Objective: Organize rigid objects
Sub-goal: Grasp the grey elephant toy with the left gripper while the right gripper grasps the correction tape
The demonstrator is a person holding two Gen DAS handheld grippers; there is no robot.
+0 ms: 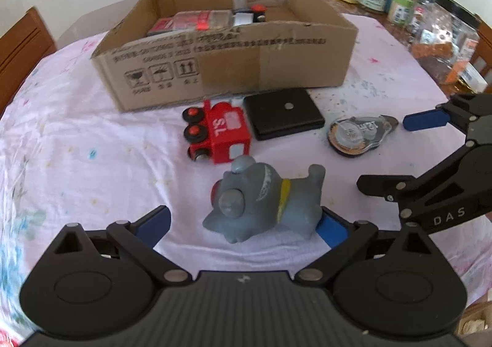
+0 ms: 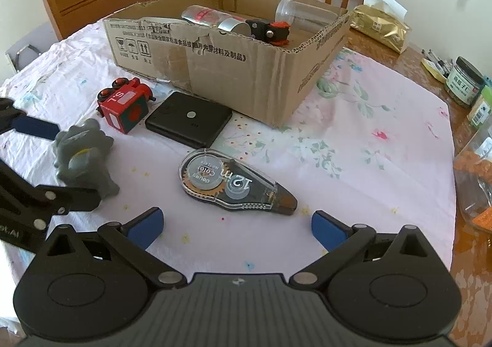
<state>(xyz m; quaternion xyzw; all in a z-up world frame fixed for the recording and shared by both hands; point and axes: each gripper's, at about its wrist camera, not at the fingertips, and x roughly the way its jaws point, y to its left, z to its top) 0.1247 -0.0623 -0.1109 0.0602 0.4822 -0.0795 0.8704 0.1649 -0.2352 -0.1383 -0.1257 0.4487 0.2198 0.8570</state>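
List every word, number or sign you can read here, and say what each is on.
"SL": side of the red toy train.
"12m": correction tape dispenser; its reel label is too small.
"DAS": arm of the right gripper.
Fragile, umbrella and this-way-up signs: cardboard box; its printed lines are too blurred.
Jar labels: unreadable.

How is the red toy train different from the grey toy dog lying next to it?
The red toy train is boxy and bright red with black wheels; the grey toy dog is rounded and dull grey with a yellow collar. The train lies apart from both tools, near the cardboard box; the dog lies between the open fingers of the left gripper. Both lie on the pink tablecloth.
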